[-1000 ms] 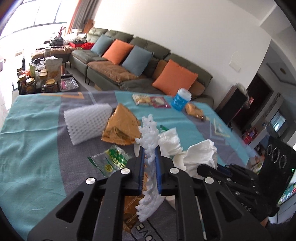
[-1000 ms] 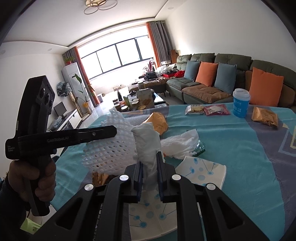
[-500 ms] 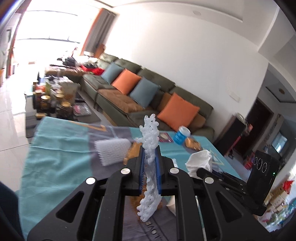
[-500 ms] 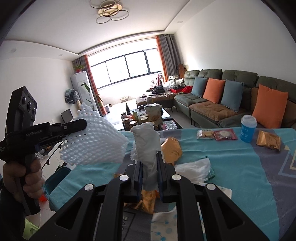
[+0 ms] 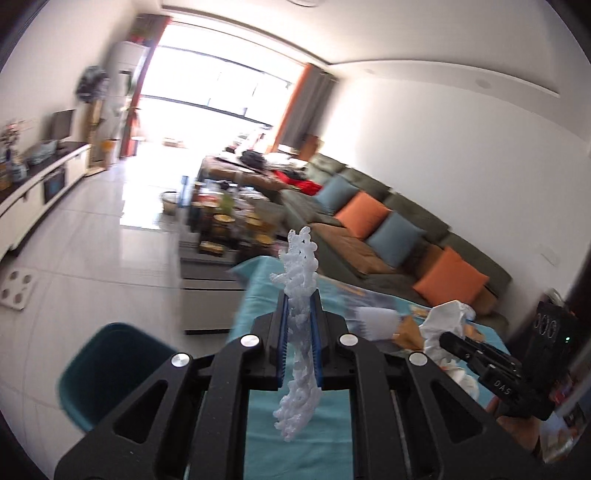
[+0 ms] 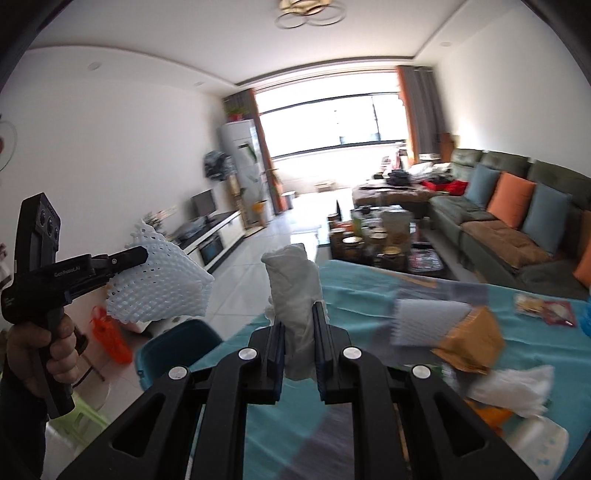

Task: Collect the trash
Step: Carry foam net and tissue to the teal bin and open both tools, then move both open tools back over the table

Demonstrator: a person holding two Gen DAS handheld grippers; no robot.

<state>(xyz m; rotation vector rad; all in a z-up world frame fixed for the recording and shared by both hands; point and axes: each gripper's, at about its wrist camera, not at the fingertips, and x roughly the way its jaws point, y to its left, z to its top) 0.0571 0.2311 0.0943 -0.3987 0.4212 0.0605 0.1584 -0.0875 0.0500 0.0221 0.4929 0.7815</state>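
The left gripper pinches a white foam net sleeve, a floppy open-mesh sheet seen edge-on, rising above and drooping below its pads. The right gripper clamps a crumpled white tissue wad standing upright between its fingers.

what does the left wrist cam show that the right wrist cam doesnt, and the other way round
Only the left wrist view shows the right gripper from outside, holding crumpled white tissue.

Only the right wrist view shows the person's hand on the left gripper, the orange bag on the floor, and the ceiling light.

Both show the white foam net, teal tablecloth, teal chair and sofa.
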